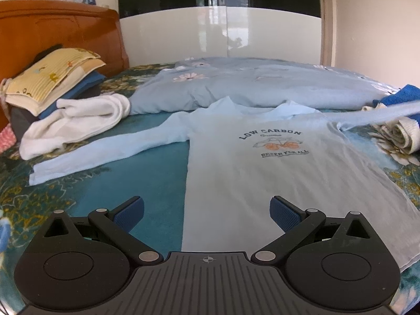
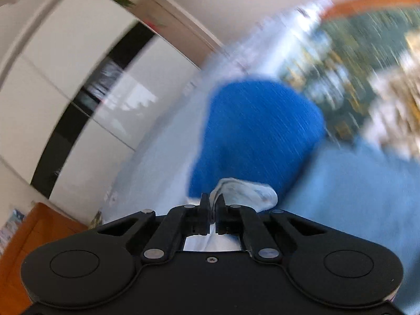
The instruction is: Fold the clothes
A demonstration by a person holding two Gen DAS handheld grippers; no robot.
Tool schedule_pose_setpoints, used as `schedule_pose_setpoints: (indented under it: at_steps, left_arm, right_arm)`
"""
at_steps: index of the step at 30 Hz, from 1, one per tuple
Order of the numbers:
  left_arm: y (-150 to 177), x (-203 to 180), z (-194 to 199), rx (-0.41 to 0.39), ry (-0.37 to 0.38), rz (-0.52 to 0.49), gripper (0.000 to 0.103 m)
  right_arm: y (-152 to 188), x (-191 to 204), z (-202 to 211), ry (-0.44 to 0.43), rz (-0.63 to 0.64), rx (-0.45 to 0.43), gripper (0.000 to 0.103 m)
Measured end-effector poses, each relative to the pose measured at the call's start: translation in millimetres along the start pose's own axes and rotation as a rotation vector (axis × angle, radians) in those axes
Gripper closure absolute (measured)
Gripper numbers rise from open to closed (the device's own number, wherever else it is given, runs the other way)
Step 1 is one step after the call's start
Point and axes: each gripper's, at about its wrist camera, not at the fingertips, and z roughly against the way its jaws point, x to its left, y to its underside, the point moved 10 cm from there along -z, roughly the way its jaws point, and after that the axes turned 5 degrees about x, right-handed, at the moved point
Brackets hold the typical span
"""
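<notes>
A pale blue long-sleeved shirt (image 1: 262,173) with a "LOW CARBON" print lies face up on the bed. Its left sleeve (image 1: 105,155) lies stretched flat toward the left. Its right sleeve (image 1: 378,115) is lifted and pulled taut toward the right edge of the left wrist view, blurred. My left gripper (image 1: 207,212) hovers open over the shirt's lower left hem, holding nothing. In the right wrist view, which is motion-blurred, my right gripper (image 2: 212,204) is shut on a bunch of pale sleeve cloth (image 2: 246,191).
A white garment (image 1: 76,123) and a stack of folded items with a yellow pillow (image 1: 50,78) sit at the left. A light blue floral quilt (image 1: 249,84) lies behind the shirt. A blue towel (image 1: 401,94) (image 2: 257,128) and rolled cream cloth (image 1: 401,134) lie at the right.
</notes>
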Motion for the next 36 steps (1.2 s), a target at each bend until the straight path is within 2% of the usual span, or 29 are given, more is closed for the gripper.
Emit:
schedule_pose_setpoints:
  at_steps: [3, 7, 10, 13, 15, 19, 24, 26, 28, 30, 32, 36]
  left_arm:
    - [-9.9, -1.6, -3.1, -0.012, 0.007, -0.013, 0.000]
    - [-26.7, -5.2, -8.7, -0.031, 0.022, -0.032, 0.000]
    - [-72.8, -22.5, -26.2, -0.079, 0.086, -0.064, 0.000]
    - [-117.7, -41.6, -59.0, -0.105, 0.117, -0.092, 0.000]
    - [-141.2, -54.3, -88.2, -0.093, 0.130, -0.093, 0.000]
    - [-170.6, -81.7, -148.2, -0.039, 0.197, -0.048, 0.000]
    - [-184.1, -120.4, -210.1, 0.016, 0.254, -0.058, 0.005]
    - [-185.3, -131.6, -233.4, 0.054, 0.269, -0.048, 0.015]
    - [-183.1, -139.8, -252.5, 0.088, 0.276, -0.044, 0.016]
    - [-180.8, -148.0, -271.4, 0.121, 0.282, -0.039, 0.022]
    - [-177.6, -154.1, -283.2, 0.150, 0.295, -0.035, 0.043]
    - [-170.9, -164.9, -297.7, 0.201, 0.329, -0.029, 0.068]
  right_arm:
    - [-7.0, 19.3, 4.9, -0.001, 0.096, -0.001, 0.098]
    - [7.4, 8.7, 4.7, 0.078, 0.182, 0.042, 0.097]
    - [16.2, -2.8, 2.5, 0.083, 0.189, 0.074, 0.097]
    - [21.7, -4.3, 2.1, 0.074, 0.217, 0.086, 0.097]
    - [25.2, -1.6, 4.1, 0.064, 0.240, 0.084, 0.097]
    - [27.6, 0.5, 0.4, 0.040, 0.268, 0.099, 0.097]
    - [31.5, 2.7, 0.1, 0.028, 0.309, 0.109, 0.096]
    - [31.6, 1.8, -0.2, 0.022, 0.312, 0.112, 0.096]
    - [31.7, 0.1, -1.3, 0.024, 0.316, 0.115, 0.095]
    - [32.3, -1.8, -2.3, 0.023, 0.321, 0.117, 0.095]
    - [31.9, -3.4, -3.5, 0.024, 0.324, 0.116, 0.094]
    - [31.7, -6.0, -5.4, 0.028, 0.336, 0.113, 0.093]
